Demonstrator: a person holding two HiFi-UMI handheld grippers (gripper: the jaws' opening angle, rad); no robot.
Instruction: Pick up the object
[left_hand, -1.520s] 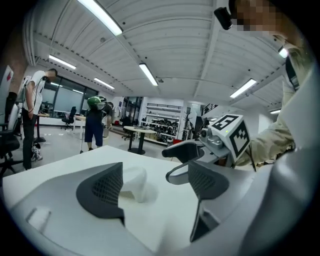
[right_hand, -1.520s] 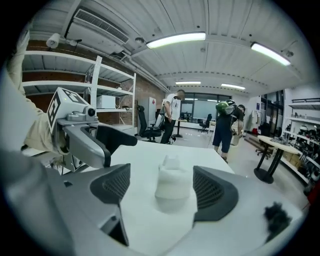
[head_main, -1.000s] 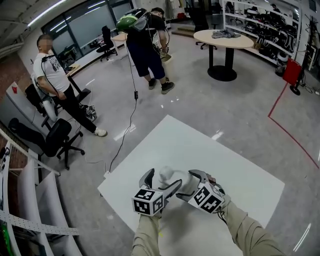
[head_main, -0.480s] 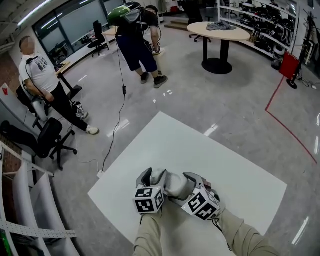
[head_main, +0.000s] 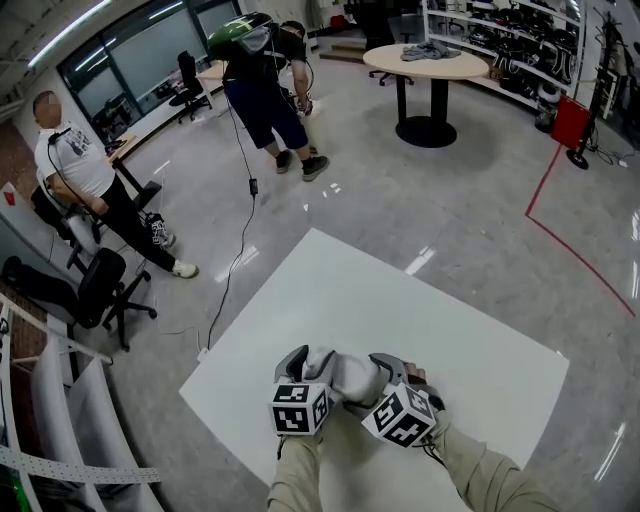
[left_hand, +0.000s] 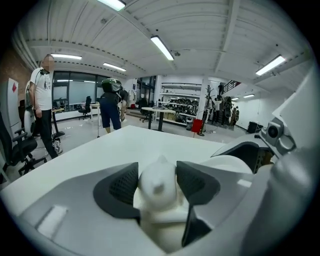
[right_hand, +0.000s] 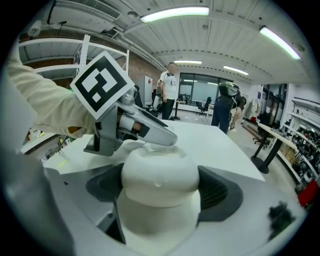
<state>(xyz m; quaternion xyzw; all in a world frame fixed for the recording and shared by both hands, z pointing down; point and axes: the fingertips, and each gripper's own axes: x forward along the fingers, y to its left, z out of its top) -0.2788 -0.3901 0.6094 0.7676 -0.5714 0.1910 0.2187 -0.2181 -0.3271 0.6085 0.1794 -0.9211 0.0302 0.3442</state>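
Note:
The object (head_main: 336, 372) is a white moulded piece with a narrow knobbed end and a wide rounded end, low over the white board (head_main: 400, 300). My left gripper (head_main: 308, 360) has the narrow end (left_hand: 159, 192) between its dark pads (left_hand: 122, 186). Its jaws are closing and both pads touch that end. My right gripper (head_main: 374, 374) comes from the right and is shut on the wide end (right_hand: 159, 185), which fills the gap between its pads (right_hand: 216, 194). The left gripper (right_hand: 135, 125) lies across the object's far side in the right gripper view.
The board lies on a glossy grey floor. A person (head_main: 75, 165) leans at the left near an office chair (head_main: 95, 290). Another person (head_main: 262, 90) bends over, trailing a cable (head_main: 235, 260). A round table (head_main: 430, 65) and red floor tape (head_main: 570, 250) lie further off.
A second ago the left jaws stood wide around the object's white end. They have since drawn in onto it, and both grippers have drawn closer together around the object.

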